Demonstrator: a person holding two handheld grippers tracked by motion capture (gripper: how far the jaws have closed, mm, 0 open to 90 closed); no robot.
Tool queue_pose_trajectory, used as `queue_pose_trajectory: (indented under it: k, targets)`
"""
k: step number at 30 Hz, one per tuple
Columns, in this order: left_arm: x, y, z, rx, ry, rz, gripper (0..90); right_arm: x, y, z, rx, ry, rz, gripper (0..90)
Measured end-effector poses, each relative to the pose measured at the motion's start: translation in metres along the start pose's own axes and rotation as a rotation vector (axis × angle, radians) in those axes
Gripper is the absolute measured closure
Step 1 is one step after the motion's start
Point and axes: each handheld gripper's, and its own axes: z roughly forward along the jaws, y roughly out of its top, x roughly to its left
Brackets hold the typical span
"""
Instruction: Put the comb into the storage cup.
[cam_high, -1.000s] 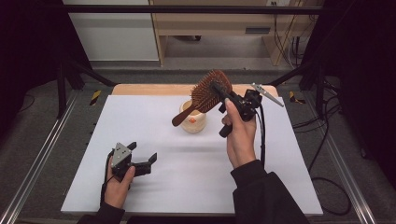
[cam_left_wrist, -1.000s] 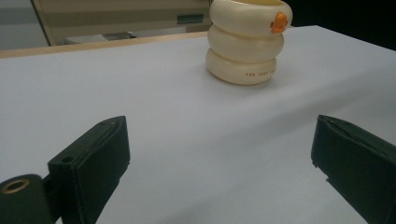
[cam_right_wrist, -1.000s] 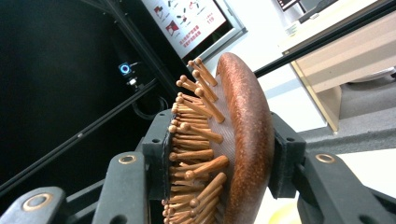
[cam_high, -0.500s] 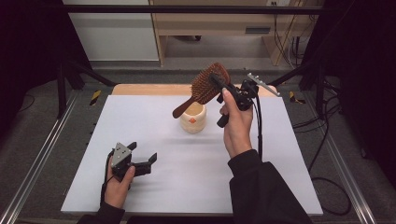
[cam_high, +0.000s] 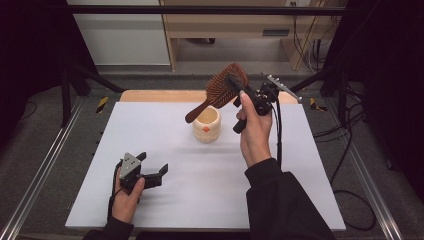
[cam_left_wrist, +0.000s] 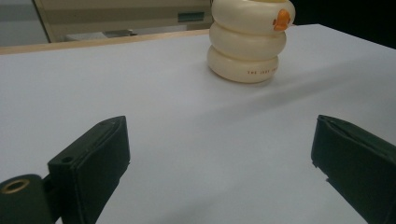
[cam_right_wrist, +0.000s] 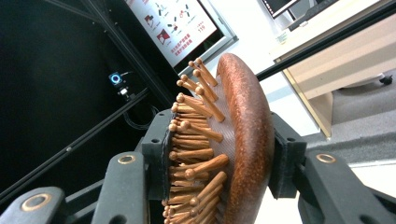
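A wooden hairbrush (cam_high: 223, 88) with wooden pins hangs in the air above a cream ribbed cup (cam_high: 207, 124) near the table's far middle. My right gripper (cam_high: 234, 86) is shut on the brush's head, one pad on the pins, the other on the brown back (cam_right_wrist: 246, 140). The handle slants down to the left over the cup. My left gripper (cam_high: 150, 165) rests on the white table (cam_high: 300, 165) at the near left, open, with nothing between its fingers (cam_left_wrist: 93, 154). In the left gripper view the cup (cam_left_wrist: 247, 39) stands ahead, an orange mark on its side.
A wooden strip (cam_high: 150, 95) runs along the table's far edge. Black frame posts stand at the far left and right, and cables trail on the floor to the right. A cabinet (cam_high: 240, 25) stands beyond the table.
My right hand has carried the brush a little up and away, and tilted it so the handle points down over the cup. The left gripper has stayed put.
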Motion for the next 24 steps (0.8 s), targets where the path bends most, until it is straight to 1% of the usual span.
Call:
queue_pose_trajectory:
  k: [4,8,12,14,16,20,24]
  targets:
    - [0.001,0.000,0.000,0.003,0.004,-0.001,4.4,-0.007,0.003,0.005,0.003,-0.025,-0.006,52.0]
    - [0.001,0.000,0.000,0.003,0.002,-0.003,4.4,-0.010,0.005,0.008,0.002,-0.049,-0.030,51.9]
    - [0.000,-0.001,0.001,0.005,0.001,-0.004,4.4,-0.011,0.006,0.010,0.002,-0.057,-0.065,51.9]
    - [0.000,-0.001,0.001,0.005,0.000,-0.004,4.4,-0.011,0.007,0.011,0.004,-0.057,-0.071,51.9]
    - [0.000,-0.001,0.001,0.004,0.000,-0.005,4.4,-0.013,0.007,0.011,0.005,-0.069,-0.089,51.9]
    - [0.000,-0.001,0.001,0.007,0.000,-0.006,4.4,-0.018,0.008,0.012,-0.001,-0.072,-0.096,51.9]
    - [0.000,-0.001,0.001,0.007,-0.002,-0.005,4.4,-0.019,0.010,0.013,-0.003,-0.090,-0.124,51.8]
